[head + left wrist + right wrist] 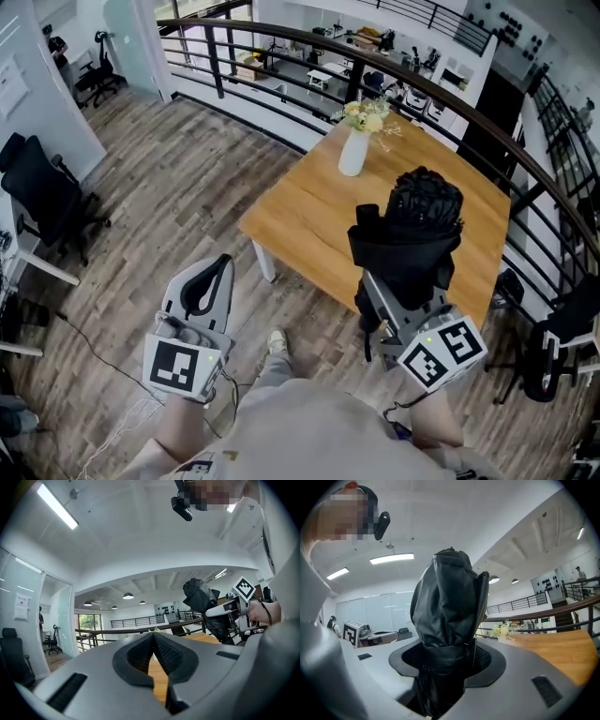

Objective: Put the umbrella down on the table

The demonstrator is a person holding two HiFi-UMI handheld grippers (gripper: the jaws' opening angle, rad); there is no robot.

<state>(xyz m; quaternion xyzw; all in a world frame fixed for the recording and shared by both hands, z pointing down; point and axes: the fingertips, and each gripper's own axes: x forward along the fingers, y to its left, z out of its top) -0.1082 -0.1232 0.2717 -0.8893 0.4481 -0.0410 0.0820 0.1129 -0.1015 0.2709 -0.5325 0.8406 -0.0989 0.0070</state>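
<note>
The surface (309, 211) is a square tabletop of pale, honey-coloured wood with a smooth matte finish, set on white legs. It stands on a floor (169, 178) of grey-brown planks with a visible grain. Behind it a curved railing (281, 37) of dark bars under a rounded dark top rail runs along the edge of the floor, and a lower level with desks shows beyond it. Near the far corner of the surface stands a white vase (353, 153), narrow at the neck and wider at the base, holding pale yellow and white flowers (366, 116). A black office chair (42, 192) stands on the floor well to the left, against a white wall. The ceiling is white, with long strip lights and round lamps.

The umbrella (450, 602) is black and folded, its thin, slightly glossy cloth gathered into crumpled pleats and bound by a strap low down. It stands upright in the right hand-held gripper (446, 660), whose ribbed dark pads are clenched on its lower part. In the head view it sits over the near edge of the surface, towards the right corner, and is not lying on the wood.

The left hand-held gripper (153, 644), a grey shell with dark ribbed pads, is clenched on nothing, over the floor to the left of the surface.
</note>
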